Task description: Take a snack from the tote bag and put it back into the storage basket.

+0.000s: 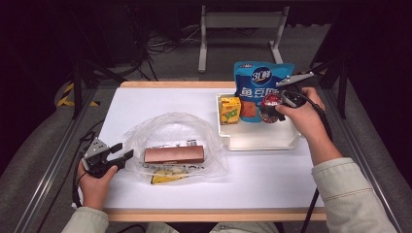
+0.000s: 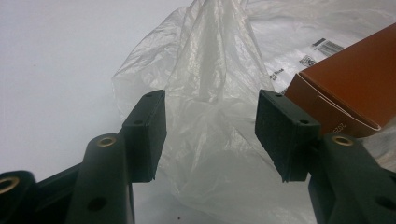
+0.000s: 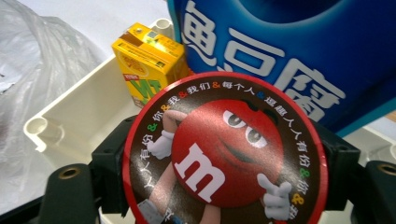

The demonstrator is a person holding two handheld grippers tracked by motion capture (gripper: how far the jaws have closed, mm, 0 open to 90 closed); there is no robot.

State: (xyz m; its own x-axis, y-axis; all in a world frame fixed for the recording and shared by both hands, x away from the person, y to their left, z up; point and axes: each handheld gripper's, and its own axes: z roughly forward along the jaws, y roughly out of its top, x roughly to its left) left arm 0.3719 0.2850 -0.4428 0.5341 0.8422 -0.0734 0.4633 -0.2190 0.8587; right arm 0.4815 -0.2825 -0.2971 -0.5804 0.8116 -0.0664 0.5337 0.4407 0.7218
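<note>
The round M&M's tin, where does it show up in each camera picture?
High view: M&M's tin right of centre, in the right gripper above the white tray.
Right gripper view: bottom centre, between the jaws.
Shared landmark: yellow drink carton.

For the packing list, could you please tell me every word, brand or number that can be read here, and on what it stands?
"m": on the red candy figure on the round M&M's tub lid, clamped in the right gripper.
"我们", "每个人": in the ring of small print around that lid.
"鱼豆腐": on the blue snack bag.
Yellow drink carton: green lettering, too blurred.
Barcode label by the brown box in the plastic bag: too small.
</note>
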